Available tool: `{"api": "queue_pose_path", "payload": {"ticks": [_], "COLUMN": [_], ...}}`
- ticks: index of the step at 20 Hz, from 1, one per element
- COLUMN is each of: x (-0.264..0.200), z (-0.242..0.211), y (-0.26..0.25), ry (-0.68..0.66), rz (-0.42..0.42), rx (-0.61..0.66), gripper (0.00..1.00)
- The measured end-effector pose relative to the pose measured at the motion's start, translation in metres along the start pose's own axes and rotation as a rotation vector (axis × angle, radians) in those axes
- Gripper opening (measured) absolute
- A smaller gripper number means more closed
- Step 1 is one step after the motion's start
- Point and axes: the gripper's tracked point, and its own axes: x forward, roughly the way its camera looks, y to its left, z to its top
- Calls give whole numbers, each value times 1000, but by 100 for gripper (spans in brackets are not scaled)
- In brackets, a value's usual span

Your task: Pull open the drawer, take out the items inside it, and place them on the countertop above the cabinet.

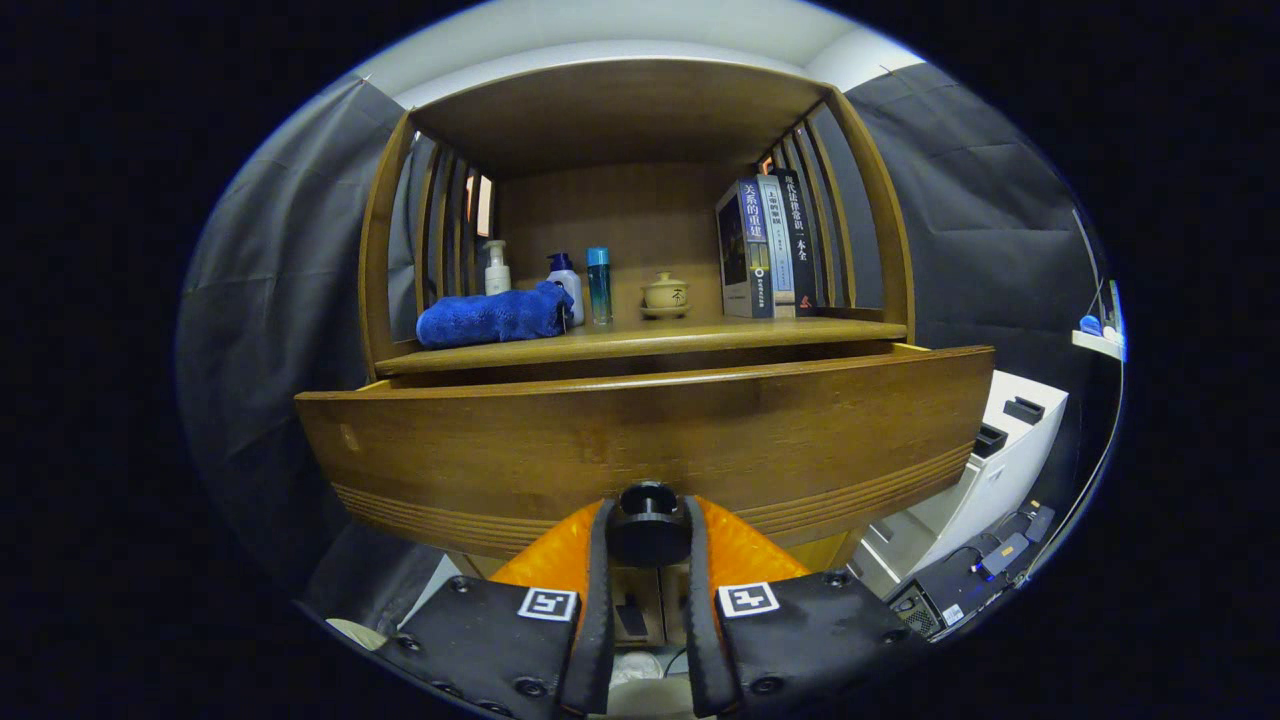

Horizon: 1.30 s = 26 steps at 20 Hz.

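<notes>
The gripper (648, 535) has its two fingers closed on the round dark knob (648, 522) at the lower middle of the drawer front (640, 440), one finger pressing each side of it. The drawer stands out from the cabinet: a gap shows between its top edge and the countertop (640, 338) just above. What lies inside is hidden behind the tall front panel, so I cannot tell what waits in there.

On the countertop sit a folded blue towel (492, 314), a white pump bottle (497, 268), a second bottle with a blue cap (566, 283), a slim blue tube (598, 285), a small lidded cup (666, 295) and a row of books (770, 248).

The drawer looks like solid wood, stiff and probably fairly heavy, likely to slide rather than lift. The knob is the only sensible hold; it is small and smooth, so I would guess it could slip out of the fingers if the pull goes off line. A straight, level draw seems best. Bare shelf between the cup and the towel's front edge looks like room for the contents.
</notes>
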Motion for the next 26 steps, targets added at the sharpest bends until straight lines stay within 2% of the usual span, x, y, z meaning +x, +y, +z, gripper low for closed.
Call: {"api": "queue_pose_path", "payload": {"ticks": [26], "x": [-54], "z": [-12], "y": [0], "ry": [16], "rz": [-11], "rx": [-17], "gripper": [38]}}
